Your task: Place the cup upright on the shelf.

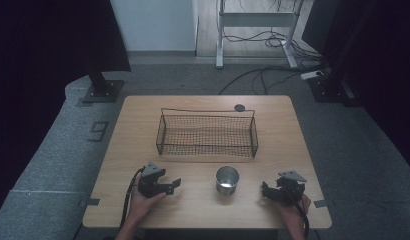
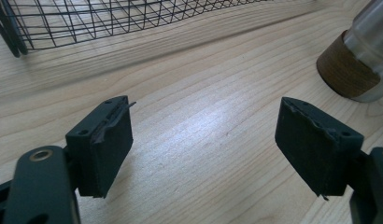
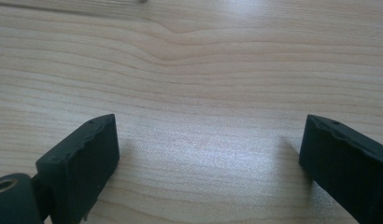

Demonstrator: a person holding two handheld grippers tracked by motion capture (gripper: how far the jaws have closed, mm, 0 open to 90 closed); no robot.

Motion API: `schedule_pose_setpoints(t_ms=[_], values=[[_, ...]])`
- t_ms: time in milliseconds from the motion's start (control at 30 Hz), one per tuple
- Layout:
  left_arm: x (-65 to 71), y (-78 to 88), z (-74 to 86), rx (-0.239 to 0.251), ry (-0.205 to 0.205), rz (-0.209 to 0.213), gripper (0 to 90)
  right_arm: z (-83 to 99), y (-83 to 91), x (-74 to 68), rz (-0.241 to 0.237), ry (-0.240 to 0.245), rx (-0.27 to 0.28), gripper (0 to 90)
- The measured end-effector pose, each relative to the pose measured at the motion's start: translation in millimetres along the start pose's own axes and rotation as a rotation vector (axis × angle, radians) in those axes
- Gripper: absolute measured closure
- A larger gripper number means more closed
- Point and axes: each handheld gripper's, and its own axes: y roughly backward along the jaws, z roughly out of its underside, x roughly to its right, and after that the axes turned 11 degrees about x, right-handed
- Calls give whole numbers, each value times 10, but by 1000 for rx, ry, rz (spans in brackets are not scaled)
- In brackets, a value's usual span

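A steel cup (image 1: 227, 179) with a brown band at its base stands on the wooden table (image 1: 143, 117) between the left gripper (image 1: 174, 185) and the right gripper (image 1: 263, 188), in front of an empty black wire basket (image 1: 207, 133); no brand or lettering can be read on any of them. Both grippers rest low over the table with jaws spread wide and nothing between them. A small dark disc (image 1: 239, 107) lies behind the basket; nothing stands between either gripper and the cup.
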Motion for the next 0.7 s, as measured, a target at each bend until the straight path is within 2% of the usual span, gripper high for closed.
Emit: schedule_pose_setpoints(t_ms=[200,500,633,700], values=[[4,8,2,1,4,-5,185,1,2,0,-6,3,1,55],[-30,120,-52,25,9,-27,174,-2,-1,-5,-10,5,6,69],[-29,140,-65,31,-4,-39,174,0,4,-4,-12,7,7,75],[-30,161,-71,40,0,-32,174,1,5,-3,-13,7,8,76]])
